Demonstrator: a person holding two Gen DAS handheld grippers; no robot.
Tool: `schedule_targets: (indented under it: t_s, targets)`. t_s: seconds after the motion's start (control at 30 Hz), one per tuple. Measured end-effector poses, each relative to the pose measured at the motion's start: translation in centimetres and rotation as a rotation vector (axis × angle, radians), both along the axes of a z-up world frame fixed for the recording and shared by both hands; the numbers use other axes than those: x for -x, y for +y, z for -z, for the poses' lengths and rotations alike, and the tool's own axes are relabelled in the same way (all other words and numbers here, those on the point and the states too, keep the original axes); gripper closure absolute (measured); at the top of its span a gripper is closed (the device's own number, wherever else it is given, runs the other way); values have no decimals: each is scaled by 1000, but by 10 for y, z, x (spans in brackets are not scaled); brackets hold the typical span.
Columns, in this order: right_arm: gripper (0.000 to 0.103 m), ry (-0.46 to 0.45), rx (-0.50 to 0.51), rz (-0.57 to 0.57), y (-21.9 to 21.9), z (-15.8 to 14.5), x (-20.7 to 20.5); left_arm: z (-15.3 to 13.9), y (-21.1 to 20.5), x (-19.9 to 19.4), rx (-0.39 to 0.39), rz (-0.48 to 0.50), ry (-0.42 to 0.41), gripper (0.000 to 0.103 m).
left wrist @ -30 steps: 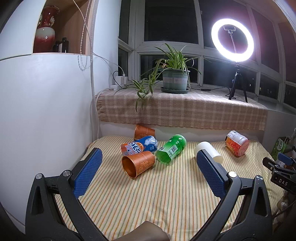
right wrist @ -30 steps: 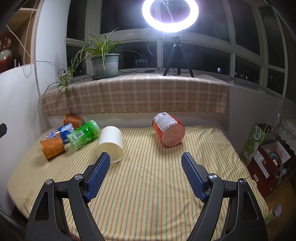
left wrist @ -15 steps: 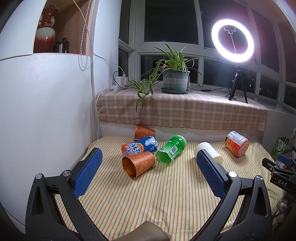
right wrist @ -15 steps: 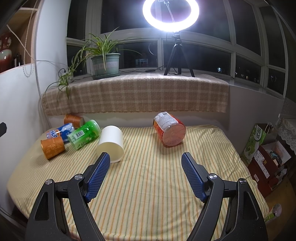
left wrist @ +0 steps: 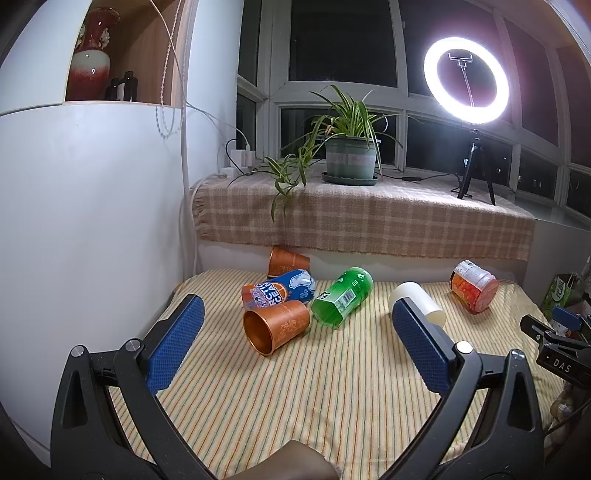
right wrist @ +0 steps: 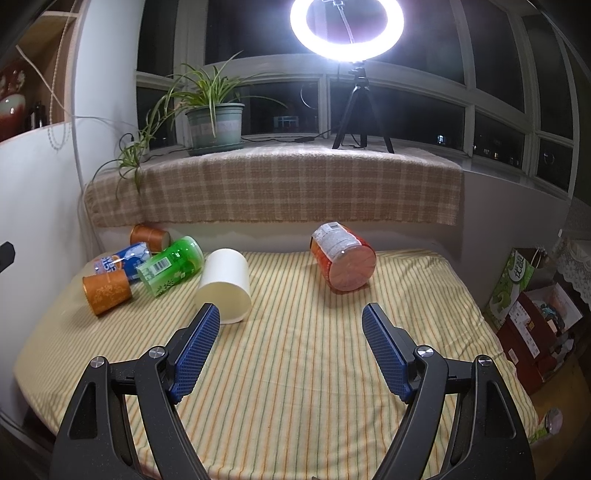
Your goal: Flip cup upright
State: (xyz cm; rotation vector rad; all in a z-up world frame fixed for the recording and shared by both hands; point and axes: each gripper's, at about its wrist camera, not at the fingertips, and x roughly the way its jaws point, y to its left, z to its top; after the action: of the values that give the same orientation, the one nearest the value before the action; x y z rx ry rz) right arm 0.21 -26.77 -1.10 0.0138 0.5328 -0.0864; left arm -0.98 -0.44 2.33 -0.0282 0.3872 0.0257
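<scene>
Several cups lie on their sides on the striped cloth. A copper cup [left wrist: 277,325] [right wrist: 107,288] lies mouth toward me, ahead of my open, empty left gripper [left wrist: 295,332]. Behind it lie a blue cup [left wrist: 279,291] [right wrist: 122,260], a green cup [left wrist: 341,297] [right wrist: 171,266] and a second copper cup [left wrist: 288,260] [right wrist: 149,236]. A white cup [right wrist: 225,284] [left wrist: 415,301] lies just ahead-left of my open, empty right gripper [right wrist: 291,334]. A red cup [right wrist: 343,256] [left wrist: 472,290] lies further back right.
The striped table [right wrist: 295,369] ends at a white wall [left wrist: 92,221] on the left. A checked sill [right wrist: 277,184] behind holds a potted plant [right wrist: 216,122] and a ring light [right wrist: 347,26]. Boxes [right wrist: 532,317] stand on the floor at right.
The right gripper has moved slightly forward; the cups look a little lower and nearer. Nothing on the table has moved.
</scene>
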Motion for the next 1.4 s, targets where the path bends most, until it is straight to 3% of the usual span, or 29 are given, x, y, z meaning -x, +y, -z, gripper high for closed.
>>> schedule_targets:
  t_s: [0.4, 0.63, 1.0, 1.4]
  targets:
    - [24, 19, 12, -67, 16, 3, -18, 19, 17, -13, 5, -34, 30, 0]
    - [24, -4, 59, -167, 40, 2, -41, 31, 35, -20, -4, -66, 62, 0]
    - [24, -41, 239, -469, 106, -3, -109, 56, 62, -21, -4, -121, 114, 0]
    - [24, 143, 374, -919, 188, 19, -193, 76, 81, -26, -4, -153, 163, 0]
